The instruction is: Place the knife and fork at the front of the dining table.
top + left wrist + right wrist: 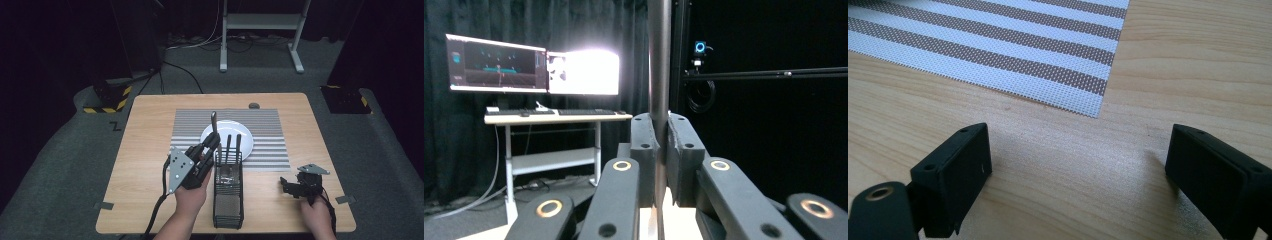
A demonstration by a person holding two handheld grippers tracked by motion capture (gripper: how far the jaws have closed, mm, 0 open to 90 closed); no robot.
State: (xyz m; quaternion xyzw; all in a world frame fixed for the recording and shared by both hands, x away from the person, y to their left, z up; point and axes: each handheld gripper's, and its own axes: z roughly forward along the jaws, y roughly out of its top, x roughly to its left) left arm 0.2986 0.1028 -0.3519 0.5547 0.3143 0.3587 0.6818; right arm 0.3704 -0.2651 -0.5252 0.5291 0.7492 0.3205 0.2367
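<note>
- At the centre of the high view we see the left gripper (214, 141), held in a person's left hand (192, 196), clenched on the dark handle of a utensil (213, 121) that stands nearly upright, its top reaching over the rim of a white plate (244, 131).
- In the left gripper view the same utensil (659, 60) rises as a straight grey shaft through the middle of the frame, pinched between the two black jaws of the left gripper (660, 150); which kind of utensil it is we cannot tell.
- Just right of that gripper, at lower centre of the high view, stands a black wire cutlery holder (228, 192), with two more dark handles (233, 145) sticking up from its far end.
- The plate lies on a grey striped placemat (265, 125) at the middle of the wooden table (145, 150).
- At the lower right of the high view, the right gripper (289, 186) rests low over bare tabletop in the right hand (317, 215), well apart from the holder.
- In the right gripper view we find its jaws spread wide with nothing between them, the right gripper (1078, 165) looking onto wood grain (1058, 170), a corner of the striped placemat (998, 45) across the upper left of the frame.
</note>
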